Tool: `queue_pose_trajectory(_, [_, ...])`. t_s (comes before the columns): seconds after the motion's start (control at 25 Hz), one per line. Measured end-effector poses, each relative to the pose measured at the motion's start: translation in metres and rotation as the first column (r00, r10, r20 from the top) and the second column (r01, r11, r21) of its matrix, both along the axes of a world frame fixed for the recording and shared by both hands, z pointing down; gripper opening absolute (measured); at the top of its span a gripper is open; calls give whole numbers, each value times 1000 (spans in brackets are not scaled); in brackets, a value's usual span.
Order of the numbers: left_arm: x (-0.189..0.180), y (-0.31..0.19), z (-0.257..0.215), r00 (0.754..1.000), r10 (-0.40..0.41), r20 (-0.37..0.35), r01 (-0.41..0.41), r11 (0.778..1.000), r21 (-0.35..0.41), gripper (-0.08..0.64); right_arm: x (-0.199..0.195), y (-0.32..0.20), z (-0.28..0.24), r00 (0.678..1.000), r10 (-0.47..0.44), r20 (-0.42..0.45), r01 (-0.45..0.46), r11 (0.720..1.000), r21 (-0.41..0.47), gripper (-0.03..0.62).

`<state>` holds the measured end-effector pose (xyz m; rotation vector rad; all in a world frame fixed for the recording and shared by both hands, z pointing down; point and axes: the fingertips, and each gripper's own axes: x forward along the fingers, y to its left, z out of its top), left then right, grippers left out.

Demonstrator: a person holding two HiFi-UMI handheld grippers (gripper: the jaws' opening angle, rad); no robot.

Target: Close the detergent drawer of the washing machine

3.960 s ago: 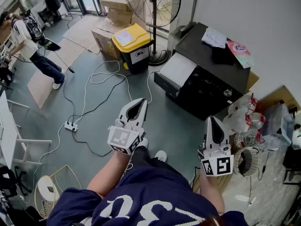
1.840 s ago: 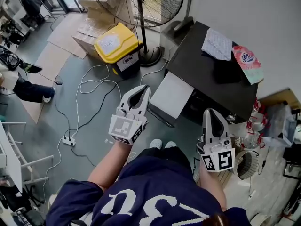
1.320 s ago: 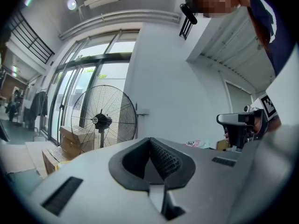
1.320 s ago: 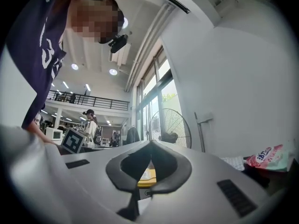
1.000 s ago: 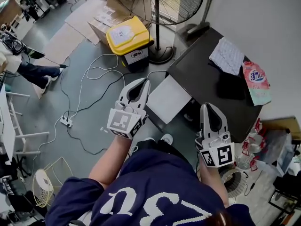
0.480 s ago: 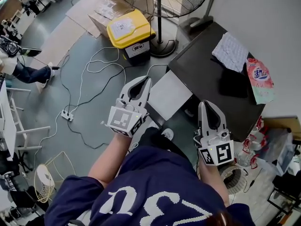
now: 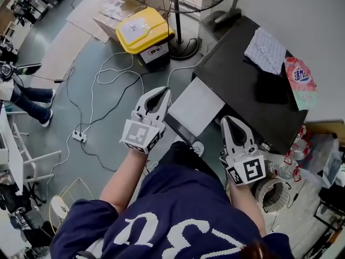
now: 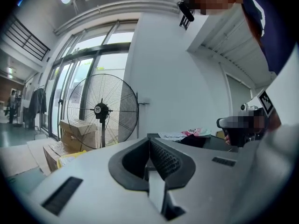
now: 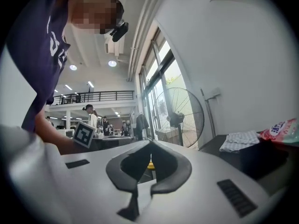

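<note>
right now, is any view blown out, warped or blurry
Head view: even daylight, sharp, edges bent by the wide lens; the black machine top shows little detail. Left gripper view: strong fisheye with dark corners, windows behind the fan washed out. Right gripper view: same fisheye, bright glazing behind the fan.

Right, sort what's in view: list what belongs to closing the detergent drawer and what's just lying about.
For the job: washing machine; its pale drawer, sticking out; left tongs and right tongs, both shut, empty.
Lying about: yellow bin; fan; cloth; pink packet; power strip.
</note>
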<state>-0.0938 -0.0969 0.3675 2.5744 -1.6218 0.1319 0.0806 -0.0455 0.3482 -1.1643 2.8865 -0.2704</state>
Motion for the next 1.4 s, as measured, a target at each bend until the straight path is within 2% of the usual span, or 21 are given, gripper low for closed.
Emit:
queue_pose_trajectory(0.2, [-26,1,39,998,49,-29,-51,995,-83,20,-29,13,51,992,-87,-88,79,993,-91,15])
queue_pose_trajectory(0.32, [-35,5,69,994,107,13,-104,985,-139,21,-45,24,91,981,-154,-121,132,977,-170,15])
queue_pose_trajectory(0.4, [-37,12,94,983,172,63,-158,971,-178,21,-56,35,123,968,-219,-121,182,948,-260,17])
queue_pose_trajectory(0.44, [-38,17,105,976,202,82,-183,963,-196,21,-62,42,137,958,-259,-121,212,929,-304,52])
queue_pose_trajectory(0.48, [-41,23,115,969,227,92,-204,956,-213,21,-69,50,151,947,-297,-122,240,908,-343,117])
queue_pose_trajectory(0.56, [-46,34,134,961,263,89,-234,939,-253,21,-80,64,171,923,-358,-138,281,876,-393,123])
queue_pose_trajectory(0.68, [-52,48,161,951,302,62,-266,906,-329,92,-90,77,192,892,-412,-185,309,856,-414,148])
queue_pose_trajectory(0.8, [-55,57,181,940,340,26,-306,875,-376,107,-97,84,204,874,-438,-210,318,843,-433,163])
queue_pose_trajectory(0.88, [-56,59,184,931,364,-35,-348,852,-391,107,-99,88,206,864,-449,-228,318,837,-445,163])
queue_pose_trajectory(0.96, [-53,61,186,908,413,-74,-405,816,-412,112,-100,90,208,860,-452,-236,316,836,-447,160])
queue_pose_trajectory(1.08, [-48,68,192,861,506,-52,-473,759,-447,133,-100,93,210,859,-454,-238,316,834,-452,160])
queue_pose_trajectory(1.28, [-44,70,199,823,567,-38,-517,720,-463,141,-99,99,216,854,-459,-245,312,829,-464,144])
queue_pose_trajectory(1.4, [-46,73,205,794,608,5,-525,691,-497,141,-97,99,217,855,-457,-245,305,825,-475,133])
